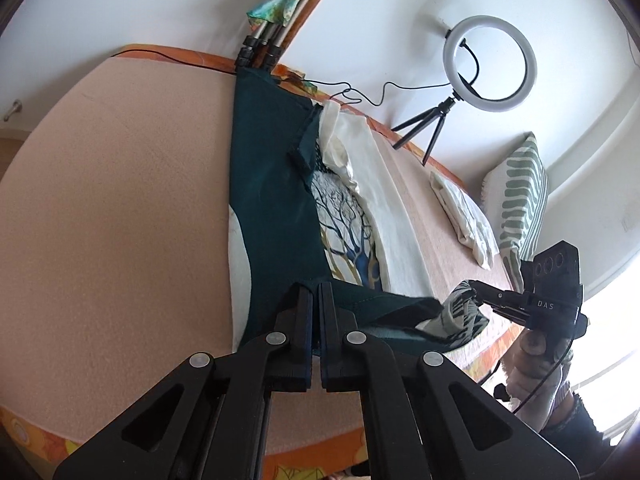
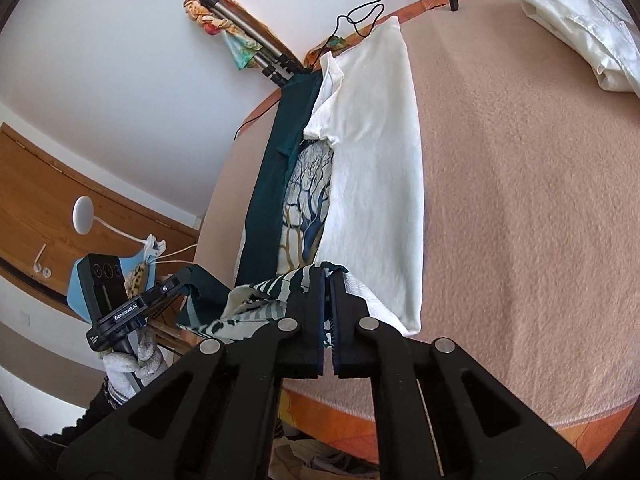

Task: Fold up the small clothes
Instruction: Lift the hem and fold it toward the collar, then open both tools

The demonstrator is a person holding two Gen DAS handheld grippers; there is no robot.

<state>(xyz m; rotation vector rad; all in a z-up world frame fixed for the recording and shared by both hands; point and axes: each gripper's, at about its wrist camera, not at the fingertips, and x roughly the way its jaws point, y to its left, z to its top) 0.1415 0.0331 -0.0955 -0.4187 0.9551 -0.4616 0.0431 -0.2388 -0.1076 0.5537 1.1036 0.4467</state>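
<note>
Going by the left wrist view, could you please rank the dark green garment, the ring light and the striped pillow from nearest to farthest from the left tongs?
1. Dark green garment: clamped in the left tongs.
2. Striped pillow: far right, against the wall.
3. Ring light: on the bed's far edge.

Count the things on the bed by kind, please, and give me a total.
Garments laid flat: 2, a dark green garment over a white tree-print shirt
Folded white cloth: 1
Striped pillow: 1
Ring light on tripod: 1
Total: 5

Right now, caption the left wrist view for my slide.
Left gripper and right gripper pinch the dark green garment's near edge on the pink blanket.
</note>
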